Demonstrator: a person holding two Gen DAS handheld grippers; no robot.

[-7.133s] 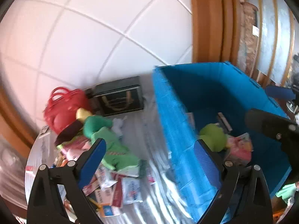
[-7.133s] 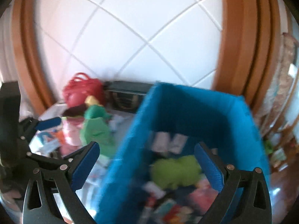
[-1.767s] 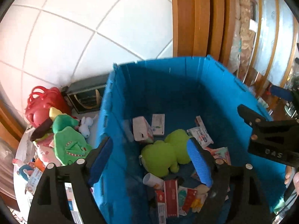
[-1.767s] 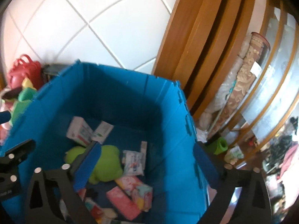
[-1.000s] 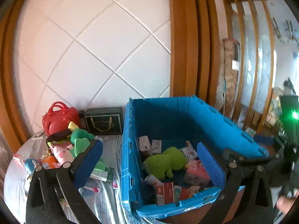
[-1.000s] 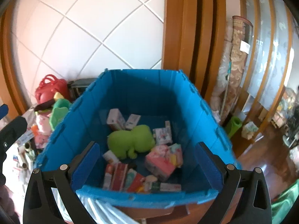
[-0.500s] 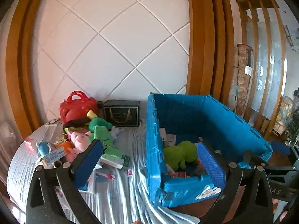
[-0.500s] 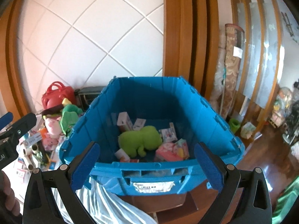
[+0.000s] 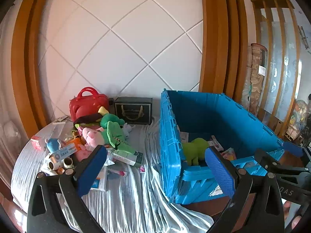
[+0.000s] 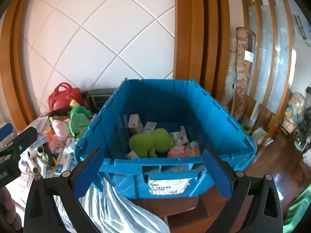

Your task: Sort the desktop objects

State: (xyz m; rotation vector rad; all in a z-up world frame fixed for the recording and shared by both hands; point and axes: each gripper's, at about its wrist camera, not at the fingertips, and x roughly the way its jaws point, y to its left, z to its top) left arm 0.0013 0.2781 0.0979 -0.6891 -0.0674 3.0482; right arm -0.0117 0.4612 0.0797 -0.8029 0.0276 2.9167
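A: Where did the 2 grippers stand?

B: Both hung in the air on the near side of the table. The left gripper (image 9: 155,170) had its jaws spread wide with nothing between the blue pads; the right gripper (image 10: 153,171) was the same, jaws wide apart and holding nothing, facing the near wall of the blue crate (image 10: 175,172).

A: And the things to sort?

B: A heap lay on the grey cloth (image 9: 124,200) left of the crate: a pink pig plush (image 9: 91,136), a dark green plush (image 9: 114,132), small boxes and tubes. Behind them stood a red bag (image 9: 87,104) and a black box (image 9: 134,110) against the tiled wall.

A: Inside the crate?

B: A lime green plush (image 10: 153,141) lay amid several small packets and boxes on the crate floor.
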